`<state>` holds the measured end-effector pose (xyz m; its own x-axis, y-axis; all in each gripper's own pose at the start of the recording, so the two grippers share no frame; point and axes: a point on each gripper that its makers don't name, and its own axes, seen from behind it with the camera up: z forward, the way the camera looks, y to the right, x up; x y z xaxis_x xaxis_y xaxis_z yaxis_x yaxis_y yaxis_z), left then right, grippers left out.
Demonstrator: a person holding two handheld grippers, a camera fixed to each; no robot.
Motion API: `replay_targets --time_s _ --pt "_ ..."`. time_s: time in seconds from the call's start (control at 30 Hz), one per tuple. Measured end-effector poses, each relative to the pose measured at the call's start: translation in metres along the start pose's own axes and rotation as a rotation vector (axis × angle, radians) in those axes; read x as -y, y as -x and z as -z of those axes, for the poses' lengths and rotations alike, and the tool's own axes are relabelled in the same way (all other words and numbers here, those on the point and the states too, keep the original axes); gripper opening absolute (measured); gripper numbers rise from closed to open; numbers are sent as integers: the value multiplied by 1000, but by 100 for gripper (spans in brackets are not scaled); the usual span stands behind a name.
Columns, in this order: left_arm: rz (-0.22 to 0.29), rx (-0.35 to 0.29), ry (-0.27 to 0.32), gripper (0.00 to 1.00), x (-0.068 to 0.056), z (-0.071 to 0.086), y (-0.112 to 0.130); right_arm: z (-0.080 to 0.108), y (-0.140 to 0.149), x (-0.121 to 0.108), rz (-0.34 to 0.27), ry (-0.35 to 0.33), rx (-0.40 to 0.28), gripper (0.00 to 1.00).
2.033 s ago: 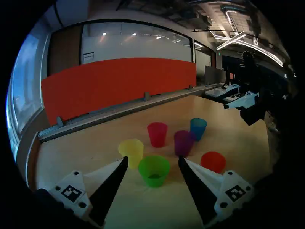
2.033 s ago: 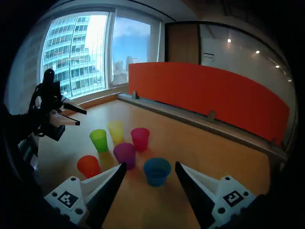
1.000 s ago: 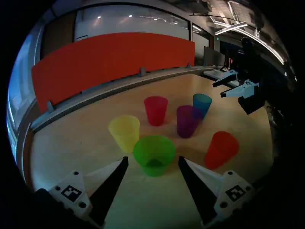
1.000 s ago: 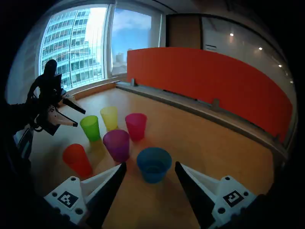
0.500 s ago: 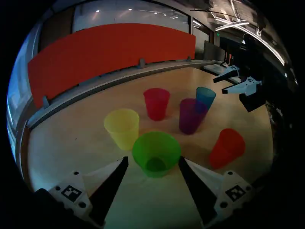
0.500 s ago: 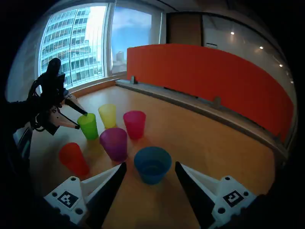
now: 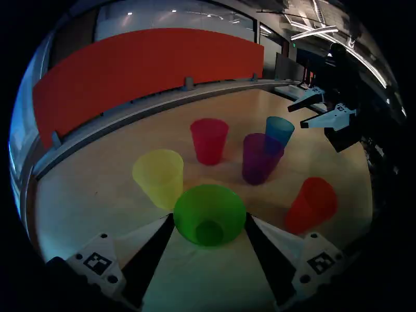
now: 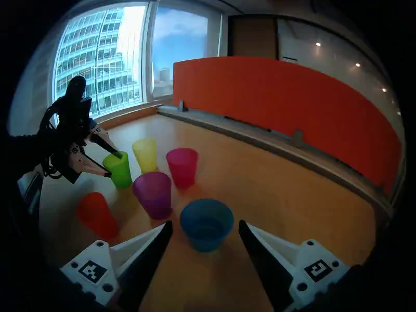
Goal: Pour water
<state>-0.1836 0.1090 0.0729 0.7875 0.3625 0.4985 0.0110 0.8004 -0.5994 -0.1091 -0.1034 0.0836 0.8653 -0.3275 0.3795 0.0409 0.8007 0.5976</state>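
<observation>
The green cup (image 7: pixel 209 214) stands upright between my left gripper's (image 7: pixel 207 217) open fingers, its rim close to both tips. From the right gripper view, the left gripper (image 8: pixel 115 165) straddles the green cup (image 8: pixel 119 171). The blue cup (image 8: pixel 206 223) sits just ahead of my open right gripper (image 8: pixel 204 224), outside the fingertips. The right gripper (image 7: pixel 297 118) hovers beside the blue cup (image 7: pixel 279 130). I cannot tell whether either cup holds water.
Several more cups stand on the wooden table (image 8: pixel 291 218): yellow (image 7: pixel 158 177), pink-red (image 7: pixel 209 140), purple (image 7: pixel 260 157), orange (image 7: pixel 312 204). An orange divider panel (image 7: pixel 145 67) runs along the table's far edge. Windows (image 8: pixel 104 73) lie behind the left hand.
Both grippers have come closer to the cups. The left gripper has moved forward until the green cup sits between its fingers. The blue cup has come nearer to the right gripper's tips.
</observation>
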Motion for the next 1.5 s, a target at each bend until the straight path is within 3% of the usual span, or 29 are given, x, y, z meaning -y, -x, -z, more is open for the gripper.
replay_targets --time_s 0.37,0.57,0.77,1.5 --pt "-1 6 -11 98 2 -7 0 -3 1 0 -3 -5 3 99" --pt "-8 4 -17 89 1 -9 0 -4 4 1 -5 -7 8 99" --pt "-9 -4 -11 88 0 -9 -3 -7 6 1 -5 -9 12 99" --pt "8 -26 -14 88 4 -3 -9 -35 21 -2 16 -5 53 99"
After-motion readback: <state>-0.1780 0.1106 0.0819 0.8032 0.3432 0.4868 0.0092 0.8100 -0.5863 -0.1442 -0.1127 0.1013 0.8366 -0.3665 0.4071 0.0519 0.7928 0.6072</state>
